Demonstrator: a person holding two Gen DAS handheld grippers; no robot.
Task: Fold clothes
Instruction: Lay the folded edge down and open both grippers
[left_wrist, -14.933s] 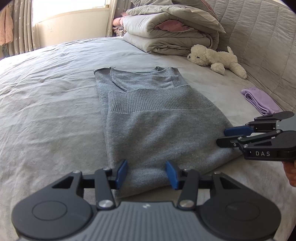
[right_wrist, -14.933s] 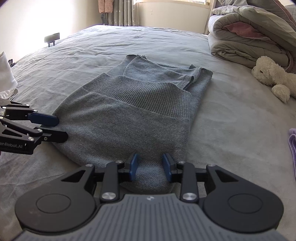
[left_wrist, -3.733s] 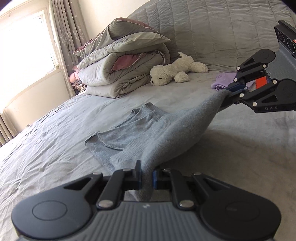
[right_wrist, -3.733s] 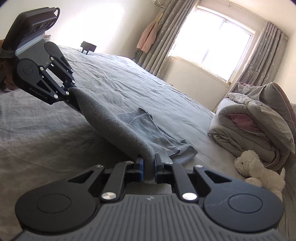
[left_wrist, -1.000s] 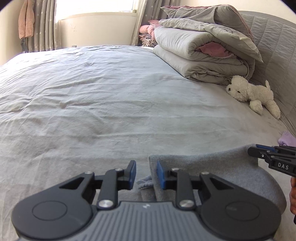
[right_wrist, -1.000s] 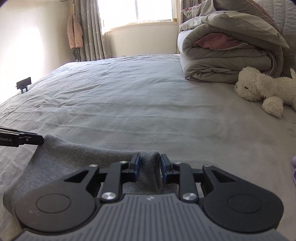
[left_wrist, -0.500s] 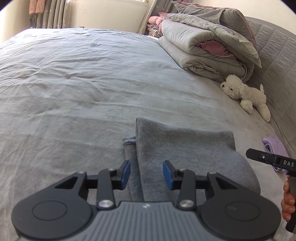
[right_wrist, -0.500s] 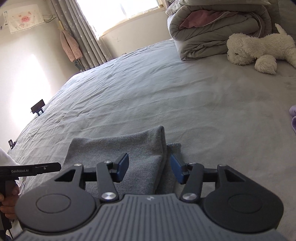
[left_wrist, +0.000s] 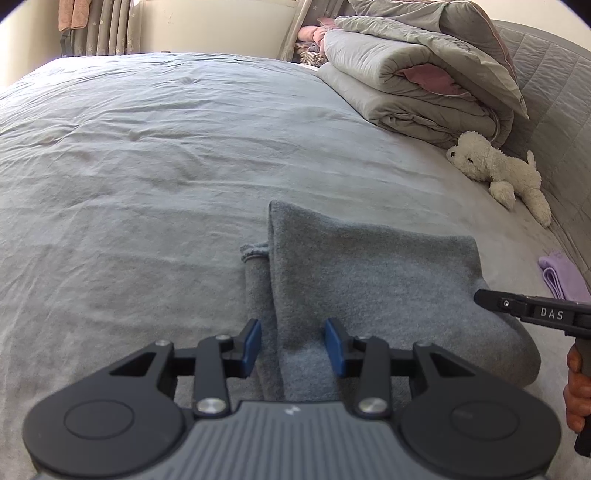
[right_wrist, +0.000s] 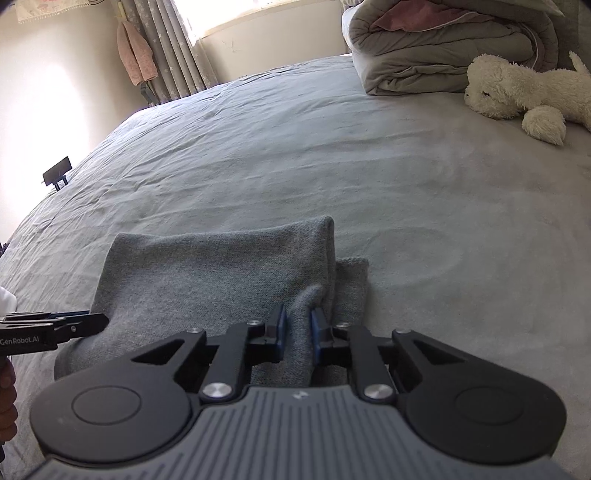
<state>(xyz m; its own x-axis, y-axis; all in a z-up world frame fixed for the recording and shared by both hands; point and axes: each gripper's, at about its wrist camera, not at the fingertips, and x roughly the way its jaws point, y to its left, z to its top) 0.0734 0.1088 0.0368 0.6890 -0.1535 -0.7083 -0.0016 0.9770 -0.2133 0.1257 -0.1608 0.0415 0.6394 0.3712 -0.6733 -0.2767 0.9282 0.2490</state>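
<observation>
We see a grey knit sweater (left_wrist: 369, 280) folded into a compact rectangle, lying flat on the bed, its thick fold edge toward twelve o'clock and a ribbed cuff (left_wrist: 253, 251) peeking out at nine o'clock.

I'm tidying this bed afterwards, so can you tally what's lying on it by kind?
Grey sweater: 1
White toy dog: 1
Folded duvet: 1
Lilac cloth: 1
Total: 4

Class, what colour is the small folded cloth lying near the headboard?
Lilac; the folded cloth shows best in the left wrist view.
</observation>
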